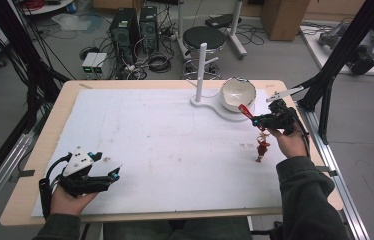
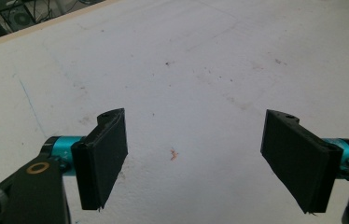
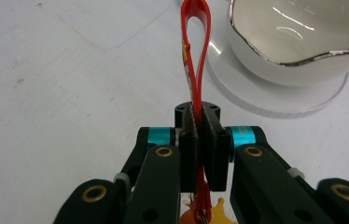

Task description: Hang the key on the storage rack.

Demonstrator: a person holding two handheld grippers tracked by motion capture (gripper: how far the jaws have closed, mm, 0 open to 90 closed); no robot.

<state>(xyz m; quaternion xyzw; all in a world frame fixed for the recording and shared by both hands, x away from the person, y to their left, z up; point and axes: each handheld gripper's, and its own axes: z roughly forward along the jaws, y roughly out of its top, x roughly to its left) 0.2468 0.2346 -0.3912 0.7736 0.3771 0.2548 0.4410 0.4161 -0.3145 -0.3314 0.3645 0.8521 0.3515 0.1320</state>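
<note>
Your right hand-held gripper (image 3: 199, 140) is clamped on the red ribbon loop (image 3: 195, 51) of a hanging ornament (image 1: 262, 148), lifted near the desk's right edge. Next, hook the loop over the white peg stand (image 1: 201, 65). Your left hand-held gripper (image 2: 193, 161) rests wide open, empty.

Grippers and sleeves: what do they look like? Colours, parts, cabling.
Both are black two-jaw units. Left gripper: flat black rectangular pads, turquoise collars behind them, brass-ringed pivots, a pale three-cornered plate on top, a black cable looping off its side. Right gripper: same pads, collars and pivots, black cable. Sleeves are dark olive-grey.
</note>
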